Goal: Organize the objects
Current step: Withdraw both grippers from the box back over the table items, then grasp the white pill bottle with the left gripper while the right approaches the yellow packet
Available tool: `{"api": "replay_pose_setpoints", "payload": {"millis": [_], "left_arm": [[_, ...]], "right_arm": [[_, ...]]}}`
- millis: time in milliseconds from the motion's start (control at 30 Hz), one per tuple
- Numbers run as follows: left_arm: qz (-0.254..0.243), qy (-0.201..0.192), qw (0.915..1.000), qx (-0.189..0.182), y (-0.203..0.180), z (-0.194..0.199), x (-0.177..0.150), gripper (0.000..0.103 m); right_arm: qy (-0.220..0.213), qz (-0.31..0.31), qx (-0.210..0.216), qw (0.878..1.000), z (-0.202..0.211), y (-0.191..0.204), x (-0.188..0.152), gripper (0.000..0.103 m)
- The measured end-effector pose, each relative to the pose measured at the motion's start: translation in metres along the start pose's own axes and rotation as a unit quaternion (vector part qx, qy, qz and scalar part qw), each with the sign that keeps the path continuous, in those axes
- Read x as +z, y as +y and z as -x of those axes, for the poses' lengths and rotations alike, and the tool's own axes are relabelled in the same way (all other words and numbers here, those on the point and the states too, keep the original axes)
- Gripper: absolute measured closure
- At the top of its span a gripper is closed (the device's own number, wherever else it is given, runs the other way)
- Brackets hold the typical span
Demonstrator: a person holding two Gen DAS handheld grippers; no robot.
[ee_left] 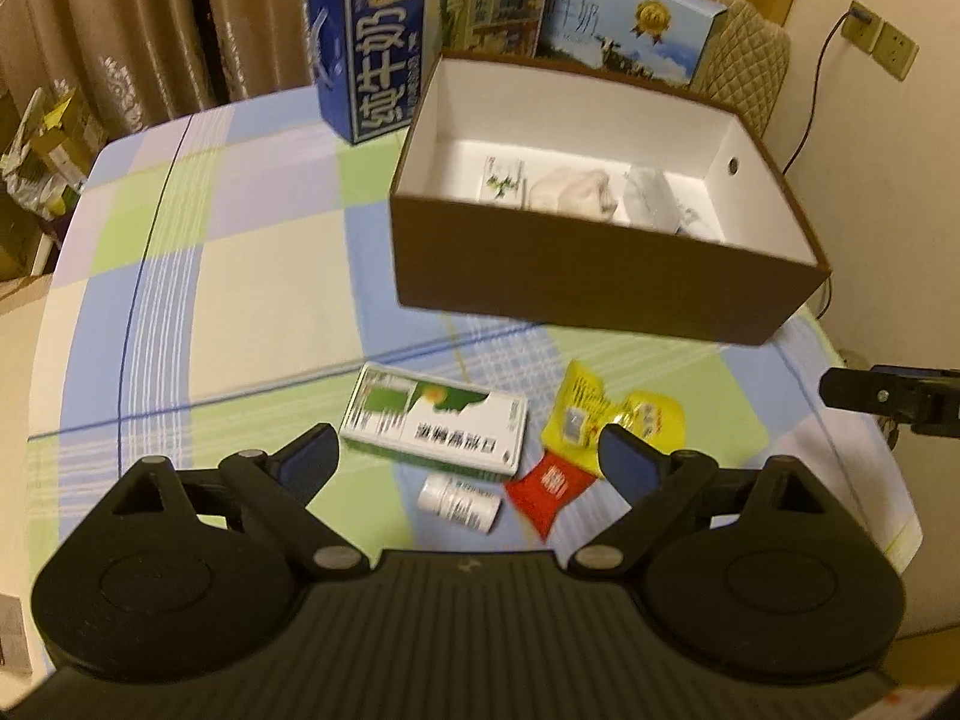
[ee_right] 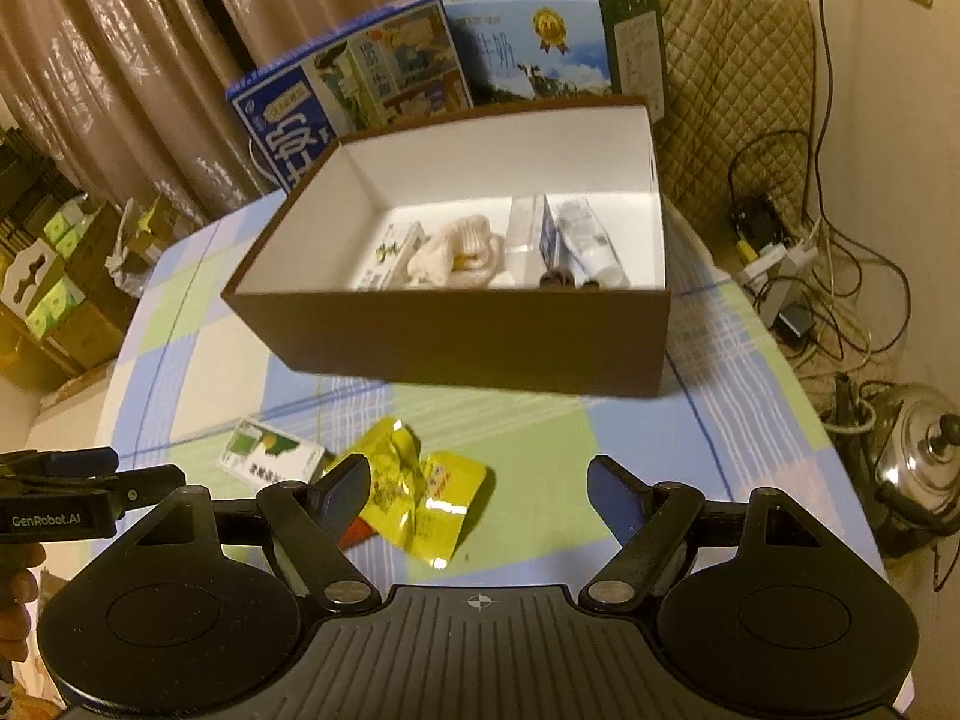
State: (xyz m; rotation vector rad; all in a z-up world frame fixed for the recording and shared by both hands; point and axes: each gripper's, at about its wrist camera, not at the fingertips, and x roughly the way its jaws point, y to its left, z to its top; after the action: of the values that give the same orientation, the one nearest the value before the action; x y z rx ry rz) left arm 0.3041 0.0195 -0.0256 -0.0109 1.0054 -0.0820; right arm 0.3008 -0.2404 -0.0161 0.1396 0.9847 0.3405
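Note:
A brown box [ee_left: 606, 288] [ee_right: 468, 342] with a white inside stands on the checked tablecloth and holds a small carton, a pale cloth and a tube. In front of it lie a green-and-white medicine carton [ee_left: 438, 423] [ee_right: 270, 453], a white pill bottle [ee_left: 459, 503], a yellow packet [ee_left: 612, 420] [ee_right: 414, 498] and a red sachet [ee_left: 549, 489]. My left gripper [ee_left: 468, 453] hovers open just above the carton and bottle. Over the yellow packet's right side my right gripper [ee_right: 477, 489] is open too, holding nothing.
Two blue milk cartons [ee_left: 420, 30] [ee_right: 540, 48] stand behind the box. A quilted chair back [ee_right: 738, 60] is at the far right. Cables and a steel kettle [ee_right: 918, 468] sit on the floor right of the table. Stacked boxes [ee_right: 54, 276] are at the left.

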Motion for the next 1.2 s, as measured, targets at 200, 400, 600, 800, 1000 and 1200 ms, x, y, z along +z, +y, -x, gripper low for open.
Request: {"api": "replay_pose_setpoints", "payload": {"millis": [200, 400, 600, 800, 1000, 1200], "left_arm": [[0.007, 0.024, 0.9996, 0.013, 0.010, -0.007, -0.018, 0.012], [0.018, 0.037, 0.9989, 0.020, 0.018, -0.011, -0.031, 0.012], [0.023, 0.043, 0.9985, 0.025, 0.022, -0.014, -0.038, 0.012], [0.024, 0.044, 0.9985, 0.023, 0.023, -0.018, -0.042, 0.012], [0.016, 0.048, 0.9985, 0.021, 0.019, -0.025, -0.045, 0.012], [0.001, 0.047, 0.9988, 0.015, 0.014, -0.034, -0.046, 0.012]], "right_arm": [[0.022, 0.006, 0.003, 1.000, -0.010, 0.004, -0.016, 0.026], [0.037, 0.022, 0.008, 0.999, -0.021, 0.011, -0.025, 0.026], [0.050, 0.038, 0.012, 0.998, -0.032, 0.018, -0.031, 0.026], [0.062, 0.049, 0.014, 0.997, -0.041, 0.022, -0.037, 0.026], [0.071, 0.049, 0.012, 0.996, -0.045, 0.020, -0.040, 0.026], [0.076, 0.044, 0.006, 0.996, -0.048, 0.016, -0.041, 0.026]]}}
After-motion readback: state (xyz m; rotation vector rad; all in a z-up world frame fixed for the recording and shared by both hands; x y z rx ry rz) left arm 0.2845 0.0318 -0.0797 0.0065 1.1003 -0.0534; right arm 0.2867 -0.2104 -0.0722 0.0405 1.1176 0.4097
